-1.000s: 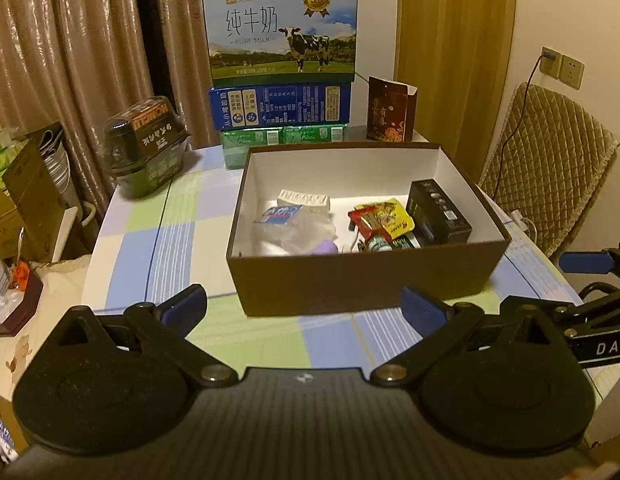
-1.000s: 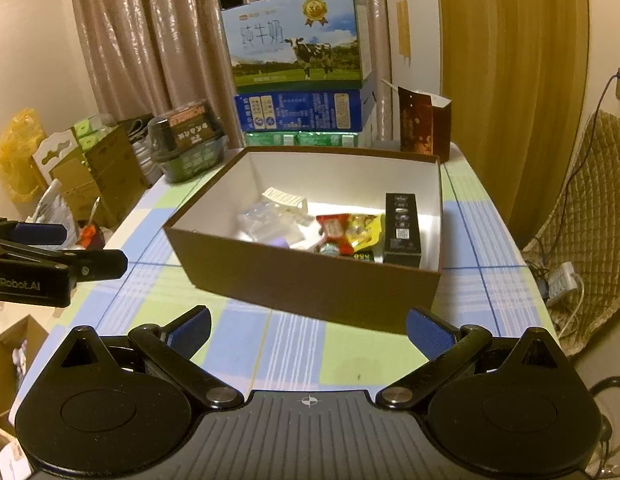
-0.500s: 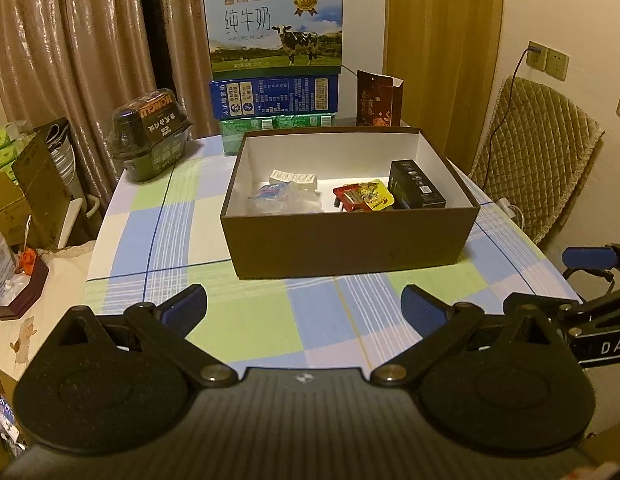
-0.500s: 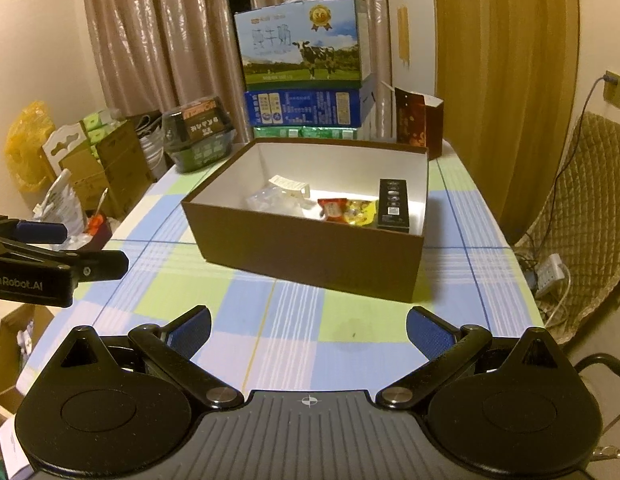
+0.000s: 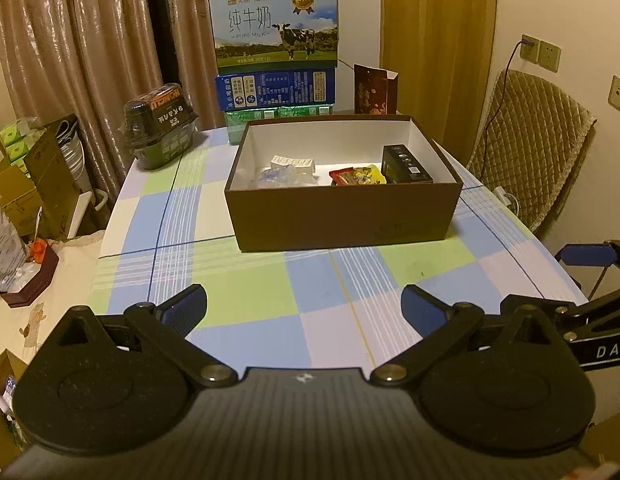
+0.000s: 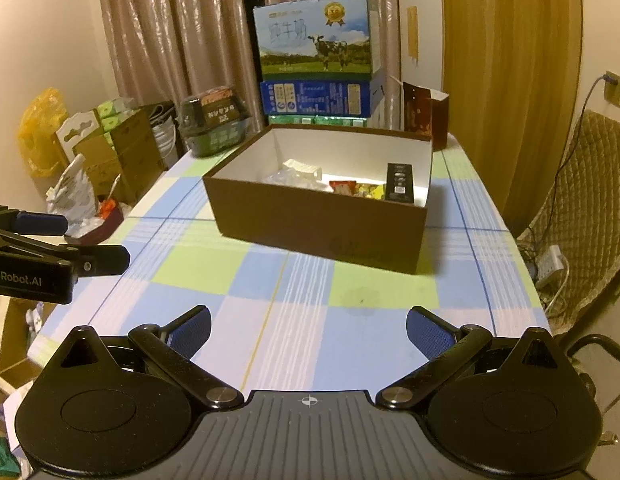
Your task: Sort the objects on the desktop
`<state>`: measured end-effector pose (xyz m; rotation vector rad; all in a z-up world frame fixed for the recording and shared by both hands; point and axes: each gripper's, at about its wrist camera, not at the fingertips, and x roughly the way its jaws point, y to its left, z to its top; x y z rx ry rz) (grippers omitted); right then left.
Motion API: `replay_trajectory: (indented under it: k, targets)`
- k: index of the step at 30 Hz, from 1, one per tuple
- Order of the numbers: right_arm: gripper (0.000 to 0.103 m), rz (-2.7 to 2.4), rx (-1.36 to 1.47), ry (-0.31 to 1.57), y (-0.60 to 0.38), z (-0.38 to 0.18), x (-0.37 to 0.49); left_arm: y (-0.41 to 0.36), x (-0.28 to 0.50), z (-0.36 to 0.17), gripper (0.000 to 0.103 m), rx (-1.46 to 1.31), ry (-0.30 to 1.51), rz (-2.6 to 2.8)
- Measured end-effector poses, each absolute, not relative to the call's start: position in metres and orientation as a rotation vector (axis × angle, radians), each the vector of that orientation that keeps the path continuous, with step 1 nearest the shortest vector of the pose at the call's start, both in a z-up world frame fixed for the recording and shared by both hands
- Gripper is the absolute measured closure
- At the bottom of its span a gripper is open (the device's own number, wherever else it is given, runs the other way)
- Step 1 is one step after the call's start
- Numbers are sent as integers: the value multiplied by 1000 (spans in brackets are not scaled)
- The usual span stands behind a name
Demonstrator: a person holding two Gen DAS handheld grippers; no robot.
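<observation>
Left gripper (image 5: 303, 308): held above the near end of the table, fingers spread wide apart, nothing between the blue pads (image 5: 185, 307).
Right gripper (image 6: 308, 330): likewise spread wide and empty, above the near edge of the table; seen also at the right border of the left wrist view.
Table (image 5: 261, 300): covered by a checked cloth in blue, green and white; bare over its near half.
Brown box (image 5: 342, 216): open-topped, white inside, standing past the middle of the table, well apart from both grippers.
Black carton (image 5: 406, 164): lying inside the box against its right wall.
Red and yellow snack packets (image 5: 358, 175): inside the box, just left of the black carton, touching each other.
White packet (image 5: 292, 163): inside the box, toward the back left.
Clear plastic wrapper (image 5: 275, 176): inside the box, in front of the white packet; contents too blurred to tell.
Milk carton (image 5: 273, 26): printed with a cow, stacked on a blue case (image 5: 274, 87) and green packs (image 5: 277, 114) at the far end of the table, behind the box.
Dark gift bag (image 5: 374, 90): upright, just right of the stack.
Dark plastic container (image 5: 161, 126): tilted, at the far left corner of the table.
Quilted chair (image 5: 530, 152): beside the table on the right.
Curtains (image 5: 69, 40): hanging behind the table.
</observation>
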<state>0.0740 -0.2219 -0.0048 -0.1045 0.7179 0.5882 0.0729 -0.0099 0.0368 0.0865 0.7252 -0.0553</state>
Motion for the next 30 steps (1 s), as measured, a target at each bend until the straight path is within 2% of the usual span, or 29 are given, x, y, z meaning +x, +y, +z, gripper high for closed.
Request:
replay_trajectory:
  k: [17, 30]
  targets:
    - [2, 607, -122, 728, -224, -10, 38, -10, 27, 25, 1, 70, 749, -37]
    - [2, 606, -115, 746, -225, -15, 39, -9, 24, 22, 1, 63, 757, -22]
